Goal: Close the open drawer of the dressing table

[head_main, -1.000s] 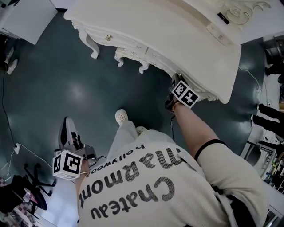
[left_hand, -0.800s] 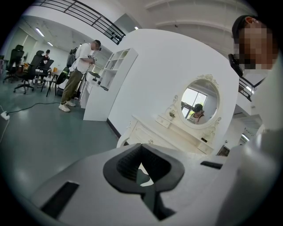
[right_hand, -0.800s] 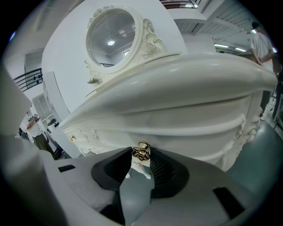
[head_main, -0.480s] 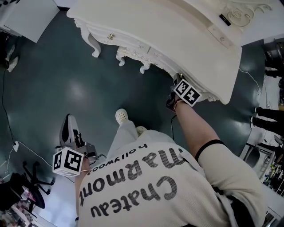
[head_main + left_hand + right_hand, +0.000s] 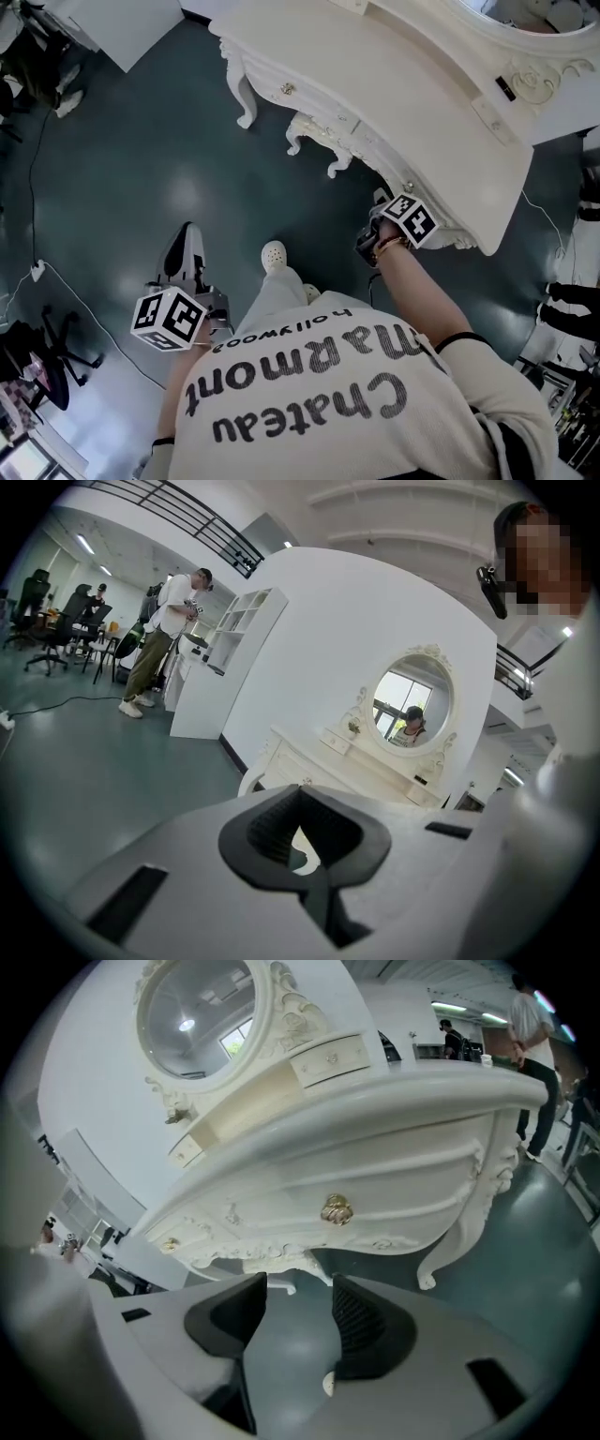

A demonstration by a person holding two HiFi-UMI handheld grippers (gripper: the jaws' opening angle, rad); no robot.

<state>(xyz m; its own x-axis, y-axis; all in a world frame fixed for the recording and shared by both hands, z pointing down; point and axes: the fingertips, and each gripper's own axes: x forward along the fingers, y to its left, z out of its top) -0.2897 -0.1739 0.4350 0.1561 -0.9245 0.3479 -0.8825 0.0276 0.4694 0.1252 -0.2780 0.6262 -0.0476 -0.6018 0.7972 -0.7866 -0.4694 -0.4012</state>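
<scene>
Right gripper [image 5: 298, 1309] has shifted, now clear of the drawer [image 5: 403, 1190], jaws just opened wide, empty; left gripper [image 5: 302, 841] closed on nothing; a drawer not fully seated could creep out again.

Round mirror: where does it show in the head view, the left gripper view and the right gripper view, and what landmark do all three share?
Head view: round mirror, top right corner, cut off by the edge.
Left gripper view: mirror, right of centre, mid-height.
Right gripper view: mirror, upper left.
Shared landmark: the white dressing table beneath it.
</scene>
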